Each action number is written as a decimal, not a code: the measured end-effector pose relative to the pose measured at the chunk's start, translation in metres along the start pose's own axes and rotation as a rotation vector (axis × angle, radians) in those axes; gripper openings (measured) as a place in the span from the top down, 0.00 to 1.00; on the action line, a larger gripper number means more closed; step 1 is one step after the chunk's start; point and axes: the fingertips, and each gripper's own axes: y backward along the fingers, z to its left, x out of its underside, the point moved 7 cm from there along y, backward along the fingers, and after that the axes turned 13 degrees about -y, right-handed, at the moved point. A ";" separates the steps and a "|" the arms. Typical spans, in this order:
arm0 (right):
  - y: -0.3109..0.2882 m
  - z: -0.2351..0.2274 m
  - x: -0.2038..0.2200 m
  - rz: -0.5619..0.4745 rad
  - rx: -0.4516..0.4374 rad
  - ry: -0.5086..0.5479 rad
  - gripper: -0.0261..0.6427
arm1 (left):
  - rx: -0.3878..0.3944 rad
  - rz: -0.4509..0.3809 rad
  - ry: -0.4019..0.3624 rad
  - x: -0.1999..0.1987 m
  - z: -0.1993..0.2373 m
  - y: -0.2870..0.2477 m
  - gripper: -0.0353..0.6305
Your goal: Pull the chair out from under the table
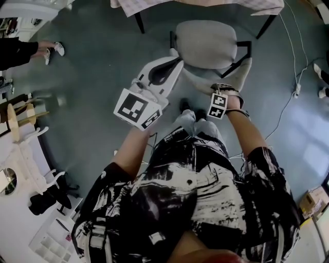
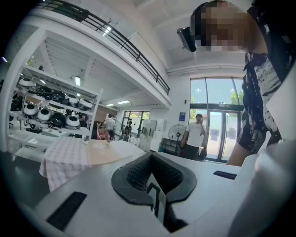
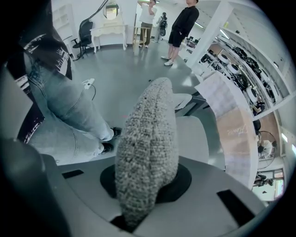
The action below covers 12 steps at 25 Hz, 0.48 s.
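Overhead, the table (image 1: pixel 247 5) with its checked cloth runs along the top edge. The chair (image 1: pixel 205 43) stands just in front of it, with its grey seat out in the open and its back toward the person. Both bare forearms reach forward. The right one is bent at the wrist so that the right gripper (image 1: pixel 240 74) points steeply down onto the chair's far right corner. The left one is held higher, with the left gripper (image 1: pixel 174 62) lying almost level and aimed at the near left edge of the seat, not touching it. The right gripper view shows what the head view only hints at: the jaws are clamped nearly together on the top edge of the nubbly grey backrest (image 3: pixel 148 139), which stands up between them. It also shows the pale seat and the table beyond, and the person's jeans and shoes close by on the left. The left gripper view looks out across the room to shelves (image 2: pixel 51 115), glass doors (image 2: pixel 222 120) and a bystander (image 2: pixel 195 136). The cloth-covered table is at its lower left. Its dark-padded jaws meet at the tips with nothing between them.
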 end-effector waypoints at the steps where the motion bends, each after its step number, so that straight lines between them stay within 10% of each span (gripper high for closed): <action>1: 0.000 0.004 0.003 -0.001 -0.002 0.000 0.89 | -0.002 0.001 0.000 0.001 -0.005 -0.001 0.94; 12: 0.011 0.059 0.026 -0.001 -0.014 -0.010 0.89 | -0.052 0.008 -0.004 -0.007 -0.079 0.013 0.95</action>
